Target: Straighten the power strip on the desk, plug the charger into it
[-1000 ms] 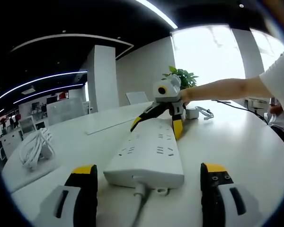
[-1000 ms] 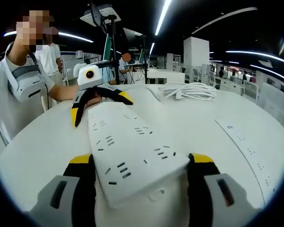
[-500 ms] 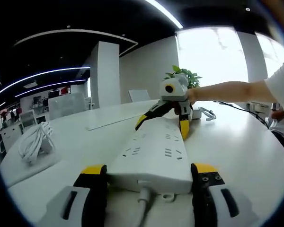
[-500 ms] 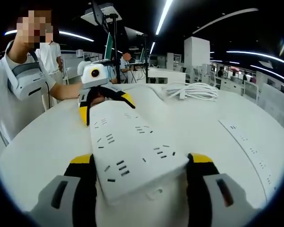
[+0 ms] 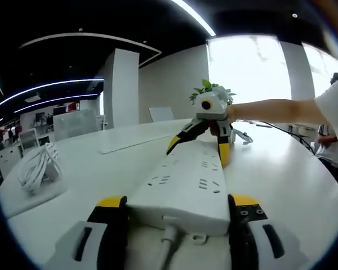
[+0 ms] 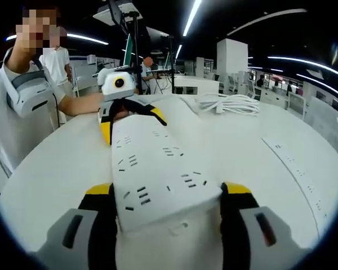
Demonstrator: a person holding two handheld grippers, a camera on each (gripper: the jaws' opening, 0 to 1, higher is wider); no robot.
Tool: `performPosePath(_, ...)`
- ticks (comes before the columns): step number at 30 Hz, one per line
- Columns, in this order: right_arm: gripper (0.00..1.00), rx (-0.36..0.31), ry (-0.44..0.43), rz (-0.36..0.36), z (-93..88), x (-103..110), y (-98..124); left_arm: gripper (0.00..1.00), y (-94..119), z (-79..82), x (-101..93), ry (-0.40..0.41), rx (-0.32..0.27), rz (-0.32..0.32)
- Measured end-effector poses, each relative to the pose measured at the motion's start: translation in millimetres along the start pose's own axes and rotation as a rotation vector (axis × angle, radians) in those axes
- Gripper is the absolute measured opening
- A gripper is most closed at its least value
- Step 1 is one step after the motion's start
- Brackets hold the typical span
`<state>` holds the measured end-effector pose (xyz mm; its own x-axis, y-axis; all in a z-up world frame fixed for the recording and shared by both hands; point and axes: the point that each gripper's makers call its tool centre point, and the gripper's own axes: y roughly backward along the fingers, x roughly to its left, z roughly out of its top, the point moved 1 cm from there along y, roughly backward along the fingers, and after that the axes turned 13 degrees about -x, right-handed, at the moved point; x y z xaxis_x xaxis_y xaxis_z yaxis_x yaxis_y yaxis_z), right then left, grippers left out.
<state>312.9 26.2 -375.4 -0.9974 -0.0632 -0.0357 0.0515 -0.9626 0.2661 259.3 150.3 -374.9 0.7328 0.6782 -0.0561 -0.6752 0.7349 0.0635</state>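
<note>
The white power strip [image 5: 186, 183] lies lengthwise on the pale desk, its cord leaving toward me. My left gripper [image 5: 177, 219] is shut on its cord end, one jaw against each side. At the far end the right gripper [image 5: 209, 132] straddles the strip, held by a person's hand. In the right gripper view the same strip [image 6: 158, 174] runs away from me. There my right gripper [image 6: 168, 211] is shut on its near end, and the left gripper [image 6: 128, 115] holds the far end. A small white piece with a thin cable [image 5: 240, 135] peeks out behind the right gripper, too hidden to identify.
A coiled white cable [image 5: 36, 169] lies at the desk's left side, and it appears as the coiled cable [image 6: 231, 104] at the back of the right gripper view. A second flat socket strip [image 6: 296, 169] lies on the right. A person [image 6: 22, 101] stands by the desk edge. A plant [image 5: 211, 90] sits behind.
The left gripper's jaws, wide apart a second ago, have come in against the strip's cord end. The strip has swung slightly to a straighter line between the two grippers.
</note>
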Motion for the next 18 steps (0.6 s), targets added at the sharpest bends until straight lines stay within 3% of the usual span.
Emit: performPosePath(18, 0.73, 0.083, -0.012, -0.047, -0.9, 21.2, 5.6, 0.74, 0.4, -1.8, -9.3, 0.003, 0.001, -0.041)
